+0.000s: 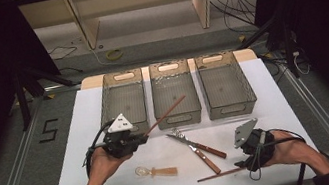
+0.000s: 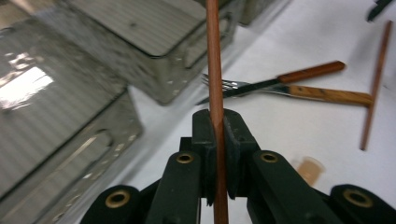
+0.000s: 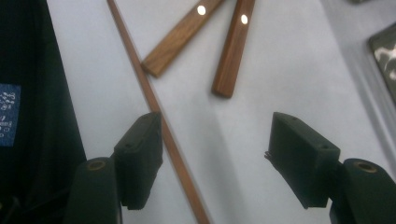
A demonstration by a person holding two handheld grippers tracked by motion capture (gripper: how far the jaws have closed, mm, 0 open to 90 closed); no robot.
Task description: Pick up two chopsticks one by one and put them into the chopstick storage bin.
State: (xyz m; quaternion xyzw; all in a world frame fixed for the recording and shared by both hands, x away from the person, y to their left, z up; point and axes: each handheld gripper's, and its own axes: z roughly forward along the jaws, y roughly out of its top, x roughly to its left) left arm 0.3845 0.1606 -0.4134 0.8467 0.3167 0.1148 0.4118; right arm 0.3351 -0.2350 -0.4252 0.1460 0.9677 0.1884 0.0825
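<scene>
White table sheet (image 1: 83, 136), 3 clear bins (image 1: 174, 93), dark room, cabled floor (image 1: 152, 33)

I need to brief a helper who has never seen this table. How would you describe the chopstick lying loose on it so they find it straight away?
Start at the white table with three clear bins along its far edge, then look to the near right edge by the right claw. The loose chopstick lies flat there, just nearer than the wooden-handled knife and fork. Unlike them it is a plain thin brown stick, and its twin is raised, clamped in the left claw.
</scene>
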